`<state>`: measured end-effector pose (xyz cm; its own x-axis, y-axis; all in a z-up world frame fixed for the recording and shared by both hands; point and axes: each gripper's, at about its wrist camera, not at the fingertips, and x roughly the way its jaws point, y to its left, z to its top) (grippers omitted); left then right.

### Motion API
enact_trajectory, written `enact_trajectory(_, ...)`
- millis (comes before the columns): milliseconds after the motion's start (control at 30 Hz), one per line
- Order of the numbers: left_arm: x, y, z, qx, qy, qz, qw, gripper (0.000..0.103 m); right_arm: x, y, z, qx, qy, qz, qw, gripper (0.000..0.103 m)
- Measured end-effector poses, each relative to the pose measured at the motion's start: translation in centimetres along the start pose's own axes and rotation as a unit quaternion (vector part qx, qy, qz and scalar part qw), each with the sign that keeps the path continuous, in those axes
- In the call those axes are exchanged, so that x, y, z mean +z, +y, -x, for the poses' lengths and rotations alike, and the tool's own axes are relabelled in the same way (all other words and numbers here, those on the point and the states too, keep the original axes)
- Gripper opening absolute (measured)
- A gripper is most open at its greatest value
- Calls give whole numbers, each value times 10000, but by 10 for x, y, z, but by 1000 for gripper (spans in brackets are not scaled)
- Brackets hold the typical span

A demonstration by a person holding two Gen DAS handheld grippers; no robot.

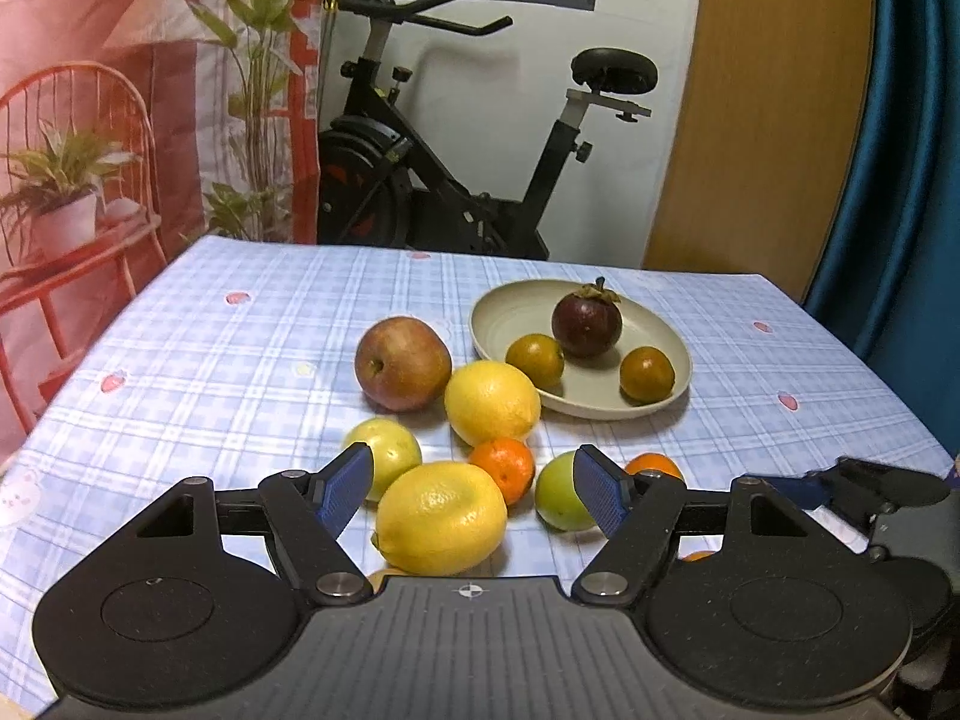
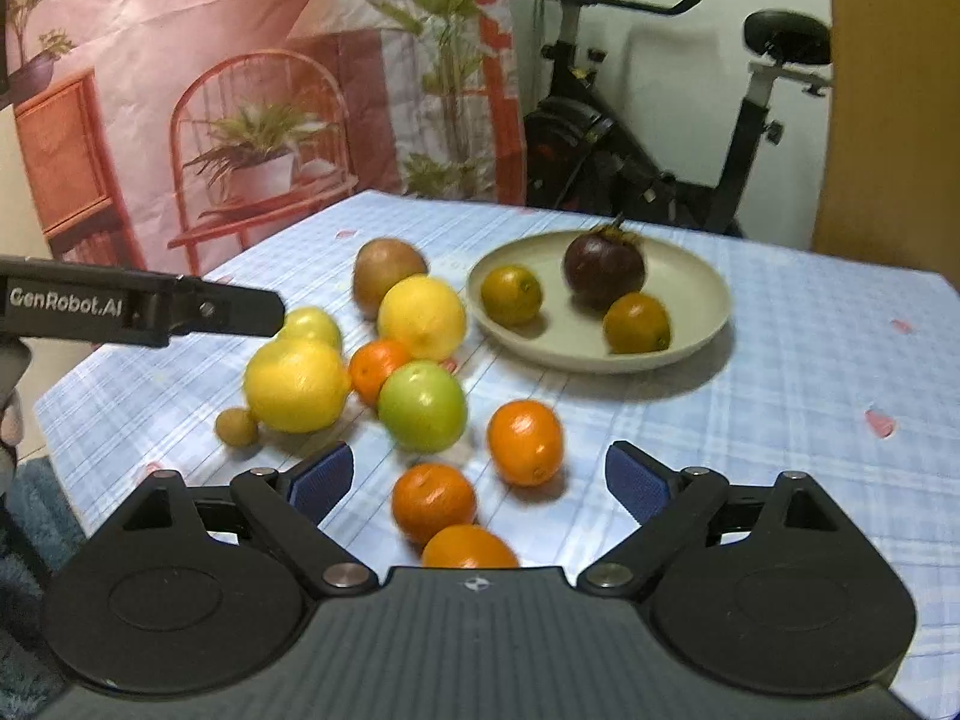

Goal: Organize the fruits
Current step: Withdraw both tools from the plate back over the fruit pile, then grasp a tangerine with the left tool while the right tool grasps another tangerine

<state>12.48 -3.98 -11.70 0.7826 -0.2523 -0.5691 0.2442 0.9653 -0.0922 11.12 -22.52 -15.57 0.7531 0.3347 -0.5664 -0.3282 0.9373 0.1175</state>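
A beige plate (image 1: 498,312) (image 2: 708,300) holds a dark mangosteen (image 1: 586,324) (image 2: 603,270) and two greenish-orange citrus. Loose on the checked cloth in front of it lie an apple (image 1: 402,363), two lemons, green fruits and several tangerines. My left gripper (image 1: 474,480) is open just above the near lemon (image 1: 441,516), whose sides stay clear of the blue pads. My right gripper (image 2: 480,474) is open wide over a tangerine (image 2: 433,501); another tangerine (image 2: 468,546) sits close under its body. The green fruit (image 2: 422,405) and an orange (image 2: 525,441) lie just ahead.
An exercise bike (image 1: 456,168) stands behind the table's far edge, with a printed backdrop (image 1: 120,90) at the left. The left gripper's side (image 2: 150,309) reaches in from the left of the right wrist view. A small brown fruit (image 2: 237,426) lies near the table's left edge.
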Motion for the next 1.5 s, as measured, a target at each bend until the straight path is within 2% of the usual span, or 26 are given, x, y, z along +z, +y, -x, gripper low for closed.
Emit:
enact_trajectory(167, -2, 1, -4, -39, 96, 37, 9999, 70, -5, 9, -6, 276, 155, 216, 9993, 71)
enact_trajectory(300, 0, 10, -4, 6, 75, 220, 9997, 69, -8, 11, -6, 335, 153, 284, 9989, 65)
enact_trajectory(467, 0, 15, -8, 73, 125, 349, 9993, 66, -9, 4, -5, 292, 130, 110, 9994, 63)
enact_trajectory(500, 0, 14, -9, 72, 139, 336, 9993, 62, -9, 4, -5, 292, 137, 106, 9994, 61)
enact_trajectory(633, -2, 10, -10, 1, 134, 199, 9997, 60, -10, 9, -7, 284, 111, 309, 9991, 56)
enact_trajectory(700, -3, 8, -11, -35, 154, 124, 9998, 52, -10, 10, -8, 297, 70, 364, 9989, 50)
enact_trajectory(867, -4, 8, -14, -58, 169, 48, 9998, 51, -9, 9, -14, 292, 94, 373, 9988, 44)
enact_trajectory(1233, -6, 5, -21, -46, 295, -80, 9995, 51, -13, 7, -26, 322, 179, 438, 9984, 43)
enact_trajectory(1300, -3, 5, -23, -93, 285, -173, 9994, 51, -14, 6, -25, 353, 133, 444, 9983, 39)
enact_trajectory(1500, 15, 9, -45, -232, 426, -327, 9983, 50, -14, 7, -23, 405, 12, 449, 9982, 39)
